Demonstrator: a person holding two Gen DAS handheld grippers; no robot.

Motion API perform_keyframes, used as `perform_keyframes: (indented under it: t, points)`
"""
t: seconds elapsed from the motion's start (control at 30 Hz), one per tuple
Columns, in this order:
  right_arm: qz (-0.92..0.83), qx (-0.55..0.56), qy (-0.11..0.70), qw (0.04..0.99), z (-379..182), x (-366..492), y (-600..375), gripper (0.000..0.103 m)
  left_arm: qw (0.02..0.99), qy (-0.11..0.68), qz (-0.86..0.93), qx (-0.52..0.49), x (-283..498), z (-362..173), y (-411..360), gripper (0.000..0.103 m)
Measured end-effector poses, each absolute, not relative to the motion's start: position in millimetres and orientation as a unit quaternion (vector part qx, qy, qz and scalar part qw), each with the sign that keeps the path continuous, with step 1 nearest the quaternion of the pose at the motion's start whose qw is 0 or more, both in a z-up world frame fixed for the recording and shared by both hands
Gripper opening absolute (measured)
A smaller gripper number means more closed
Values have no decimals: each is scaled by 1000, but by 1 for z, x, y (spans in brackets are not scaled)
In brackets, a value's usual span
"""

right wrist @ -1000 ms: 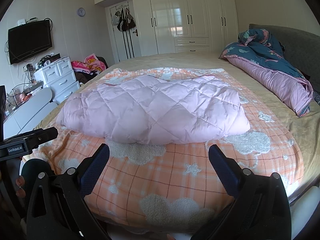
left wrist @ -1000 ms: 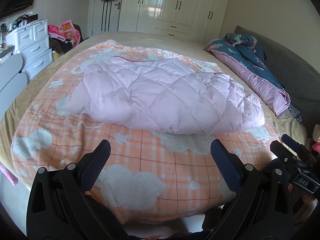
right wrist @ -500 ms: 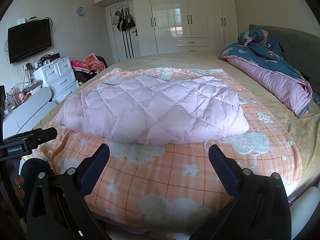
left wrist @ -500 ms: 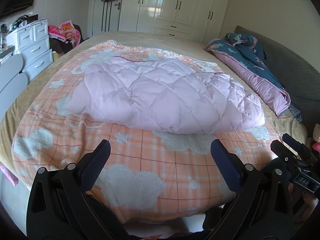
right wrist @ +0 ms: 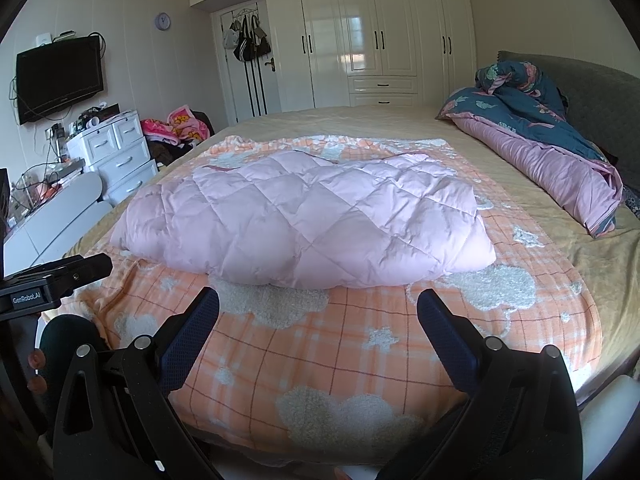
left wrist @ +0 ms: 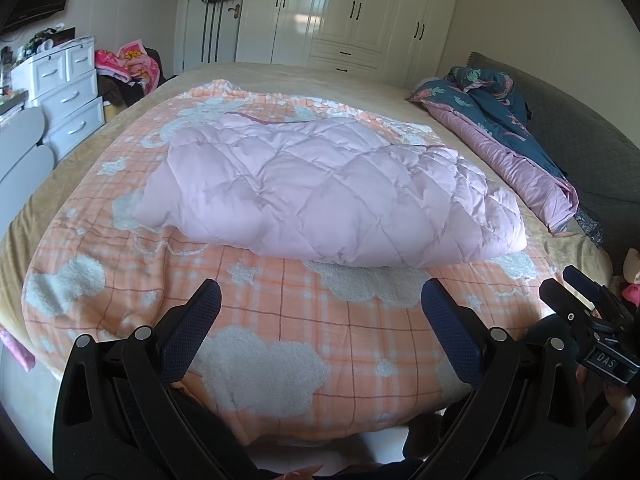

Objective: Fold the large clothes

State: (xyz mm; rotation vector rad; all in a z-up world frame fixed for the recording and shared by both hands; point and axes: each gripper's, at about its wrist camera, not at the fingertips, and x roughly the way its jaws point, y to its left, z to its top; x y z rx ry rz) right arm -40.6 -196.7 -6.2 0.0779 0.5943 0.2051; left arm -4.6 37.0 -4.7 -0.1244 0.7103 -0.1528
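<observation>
I had the left gripper [left wrist: 318, 308] and the right gripper [right wrist: 318, 316] both spread wide with nothing in them, held near the foot of the bed, apart from the garment. My worry was the puffy fill: a pinch might slip off the slick shell, or catch the orange checked blanket with white fleecy clouds [right wrist: 360, 364] beneath and drag it along. The pale pink quilted padded coat [left wrist: 332, 196] lay mid-bed on that blanket as a thick, rumpled bundle with rounded edges, apparently already folded over itself.
</observation>
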Motion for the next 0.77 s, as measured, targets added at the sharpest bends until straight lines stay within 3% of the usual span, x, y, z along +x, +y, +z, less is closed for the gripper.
perform_keyframes:
  t: [0.53, 0.77]
  points:
    - [1, 58, 277, 959, 0, -58, -265, 99, 922, 379, -24, -72, 7, -17, 68, 94]
    - [-283, 109, 315, 899, -56, -94, -460, 99, 919, 358, 105, -131, 56, -10, 197, 94]
